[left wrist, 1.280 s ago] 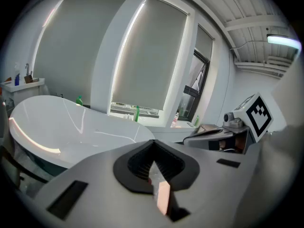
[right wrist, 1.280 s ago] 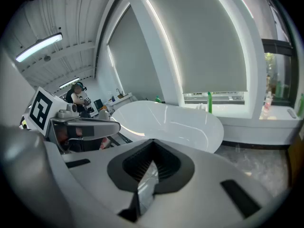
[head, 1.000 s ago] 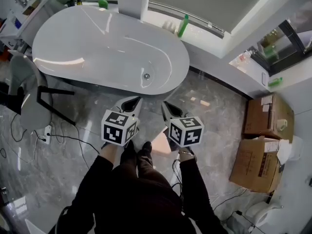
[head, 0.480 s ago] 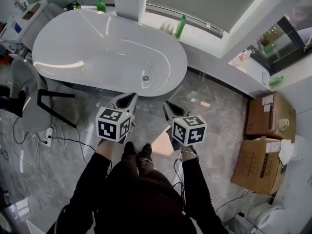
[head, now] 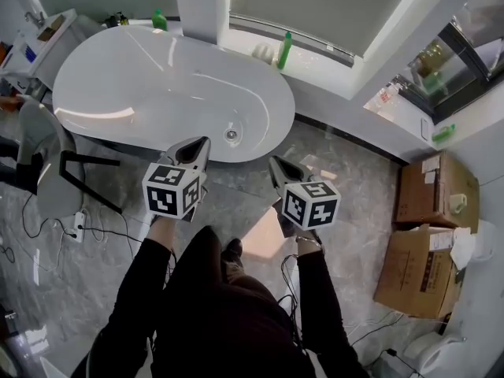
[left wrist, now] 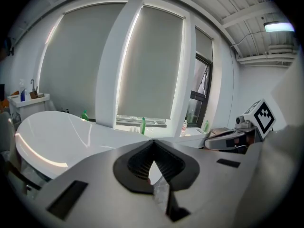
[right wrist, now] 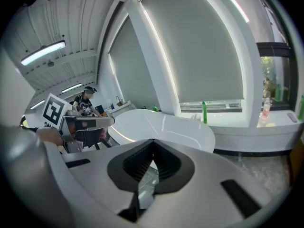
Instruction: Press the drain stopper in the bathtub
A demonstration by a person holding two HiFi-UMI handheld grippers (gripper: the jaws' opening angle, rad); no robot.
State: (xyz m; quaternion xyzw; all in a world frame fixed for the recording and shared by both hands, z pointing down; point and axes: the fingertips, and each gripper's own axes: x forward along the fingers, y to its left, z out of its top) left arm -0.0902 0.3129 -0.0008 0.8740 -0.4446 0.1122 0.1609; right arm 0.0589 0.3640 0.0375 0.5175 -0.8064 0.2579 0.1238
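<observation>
White oval bathtub (head: 142, 85) is filling the upper left of the head view. Its drain stopper (head: 231, 135), a small metal disc, is sitting on the tub floor near the right end, just above the left gripper's tip in the frame.

Person is standing on the grey marble floor (head: 354, 187) at the tub's near side.

Left gripper (head: 203, 143) is pointing toward the near rim, jaws clenched tip to tip with nothing between them, as its own view shows. Right gripper (head: 276, 165) is hanging lower right of the stopper, over the floor, jaws likewise pressed together and empty. Neither is touching the tub.

Green bottle (head: 283, 50) is standing on the window ledge beyond the tub, not involved.

Step in hand, as judged: approach, with the stopper not yet pressed. The next move is calling for one closed tip to reach over the rim and come straight down on the disc's centre. The left is lying nearer. The glossy curved tub floor is likely making an off-centre push slide
</observation>
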